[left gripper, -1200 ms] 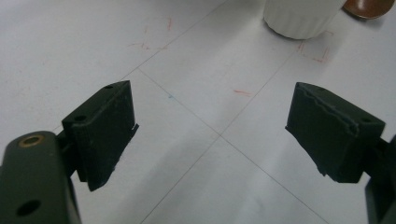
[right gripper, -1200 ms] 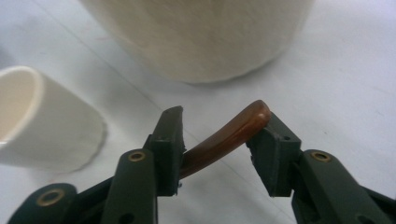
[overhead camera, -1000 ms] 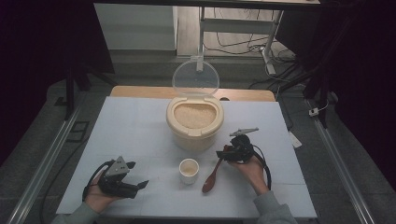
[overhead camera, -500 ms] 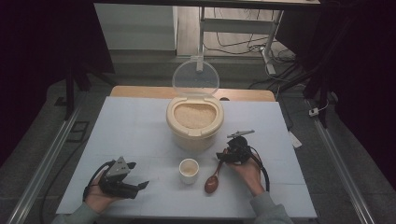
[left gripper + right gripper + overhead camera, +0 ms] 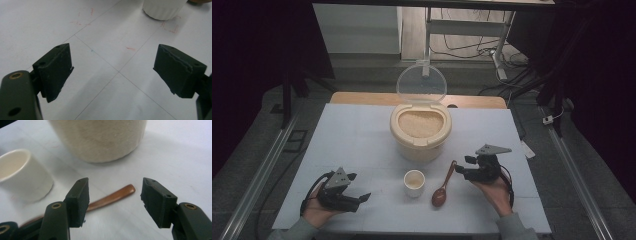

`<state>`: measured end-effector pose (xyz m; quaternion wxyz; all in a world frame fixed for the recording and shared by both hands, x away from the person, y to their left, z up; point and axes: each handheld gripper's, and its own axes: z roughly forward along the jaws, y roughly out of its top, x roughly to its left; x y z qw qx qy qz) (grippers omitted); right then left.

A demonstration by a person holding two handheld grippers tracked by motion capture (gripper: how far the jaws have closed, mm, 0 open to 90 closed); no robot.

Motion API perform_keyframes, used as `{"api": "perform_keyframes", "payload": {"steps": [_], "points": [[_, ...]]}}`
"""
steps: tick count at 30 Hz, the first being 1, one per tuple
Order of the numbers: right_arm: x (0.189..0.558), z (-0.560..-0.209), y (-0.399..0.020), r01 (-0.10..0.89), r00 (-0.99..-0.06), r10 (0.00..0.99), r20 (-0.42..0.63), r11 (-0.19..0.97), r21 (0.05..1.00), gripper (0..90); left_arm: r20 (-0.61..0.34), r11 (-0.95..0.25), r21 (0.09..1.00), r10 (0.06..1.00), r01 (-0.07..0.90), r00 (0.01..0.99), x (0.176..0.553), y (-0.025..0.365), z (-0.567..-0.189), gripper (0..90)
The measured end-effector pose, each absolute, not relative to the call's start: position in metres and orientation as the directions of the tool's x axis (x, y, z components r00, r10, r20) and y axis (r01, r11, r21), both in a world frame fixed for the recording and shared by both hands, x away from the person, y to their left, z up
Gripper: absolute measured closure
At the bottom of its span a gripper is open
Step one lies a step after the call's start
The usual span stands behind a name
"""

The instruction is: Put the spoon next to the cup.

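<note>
Pale blue-white covering spreads over the table [image 5: 362,130], with dark floor and cables beyond its far edge. Near the table's front edge, toward its left corner, the left hand [image 5: 314,212] rests on the surface and holds the left tool [image 5: 362,198] low and level, its tips aimed toward the middle; its jaws stand spread wide with bare table between them, as the left gripper view shows [image 5: 113,72]. Toward the front right, the right hand [image 5: 494,192] comes up from the front edge, palm under the right tool [image 5: 462,166], which points leftward. Its jaws have just been opening and now stand apart, pressing on nothing. The brown wooden spoon [image 5: 443,187] lies flat on the table just beside those tips, bowl toward the front edge and handle slanting away toward the far right; in the right gripper view [image 5: 113,200] the handle end [image 5: 120,192] lies on the table in the gap beyond the jaws, untouched by either pad. Left of the spoon, near it but apart, stands a small white cup [image 5: 414,182]. Farther back, at the table's middle, sits a cream rice container [image 5: 419,142] filled with grain, its clear round lid [image 5: 422,84] tipped upright behind it toward the far edge.
</note>
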<state>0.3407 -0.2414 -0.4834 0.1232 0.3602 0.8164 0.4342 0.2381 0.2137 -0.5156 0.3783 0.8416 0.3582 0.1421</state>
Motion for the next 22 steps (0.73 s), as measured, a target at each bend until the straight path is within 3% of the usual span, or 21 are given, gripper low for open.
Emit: {"api": "perform_keyframes", "payload": {"steps": [13,22], "points": [[0.302,-0.486,-0.299,0.382,-0.746,0.665,0.042,0.375,0.845,40.5,-0.059,-0.421,0.746,0.729,0.515,0.682,0.240,0.215,-0.514,13.8],[0.300,-0.492,-0.301,0.373,-0.746,0.666,0.032,0.377,0.848,40.2,-0.061,-0.416,0.748,0.733,0.517,0.677,0.240,0.216,-0.513,13.4]]}}
